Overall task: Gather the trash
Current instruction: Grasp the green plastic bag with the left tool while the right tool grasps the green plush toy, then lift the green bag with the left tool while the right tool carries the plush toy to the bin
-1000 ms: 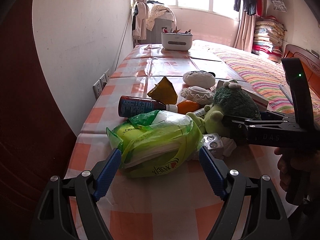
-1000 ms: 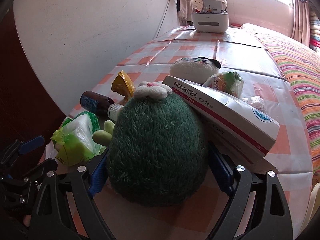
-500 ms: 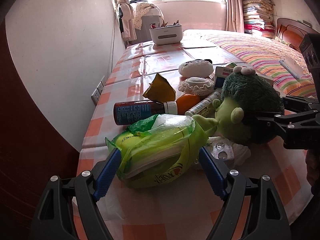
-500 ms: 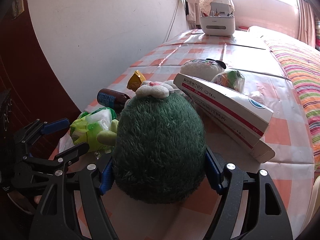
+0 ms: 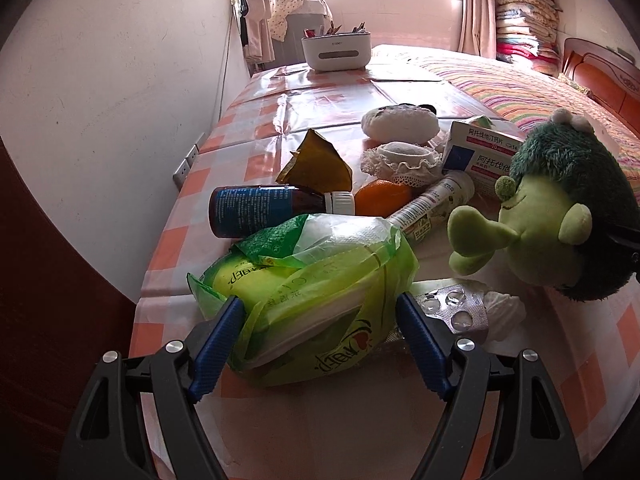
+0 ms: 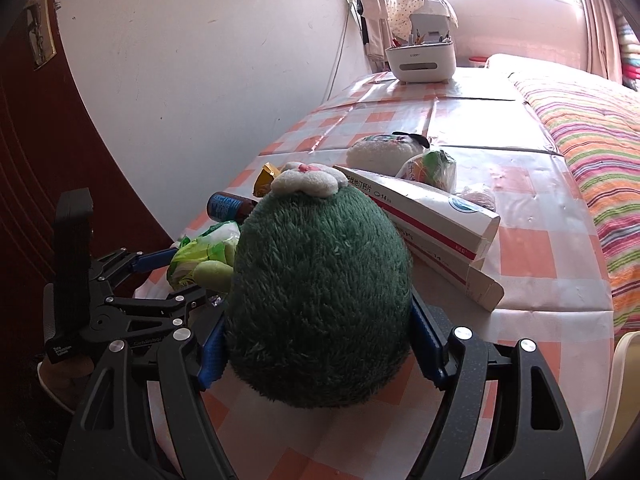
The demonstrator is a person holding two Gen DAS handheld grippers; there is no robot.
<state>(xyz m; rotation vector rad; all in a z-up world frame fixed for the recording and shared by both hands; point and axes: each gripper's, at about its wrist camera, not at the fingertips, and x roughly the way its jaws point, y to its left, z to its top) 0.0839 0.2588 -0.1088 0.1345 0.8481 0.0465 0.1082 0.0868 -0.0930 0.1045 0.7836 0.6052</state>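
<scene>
My left gripper [image 5: 320, 328] is shut on a crumpled green tissue pack wrapper [image 5: 316, 292] at the near end of the checked table [image 5: 256, 152]. The left gripper [image 6: 160, 280] and wrapper [image 6: 200, 252] also show in the right wrist view. My right gripper [image 6: 320, 340] is shut on a green plush toy [image 6: 320, 300], held just off the table; the toy [image 5: 560, 216] faces left in the left wrist view. An empty blister pack [image 5: 456, 308] lies on white tissue just right of the wrapper.
Behind the wrapper lie a brown bottle [image 5: 264, 210], a yellow wrapper [image 5: 316, 164], an orange [image 5: 380, 198], a tube [image 5: 436, 204], a medicine box [image 6: 424, 212], and white plush items [image 5: 400, 124]. A white bin [image 5: 336, 52] stands at the far end. A wall runs left, a striped bed [image 6: 592, 148] right.
The right gripper has lifted the plush toy and carried it right, away from the wrapper. The left gripper stays clamped on the green wrapper and has turned slightly.
</scene>
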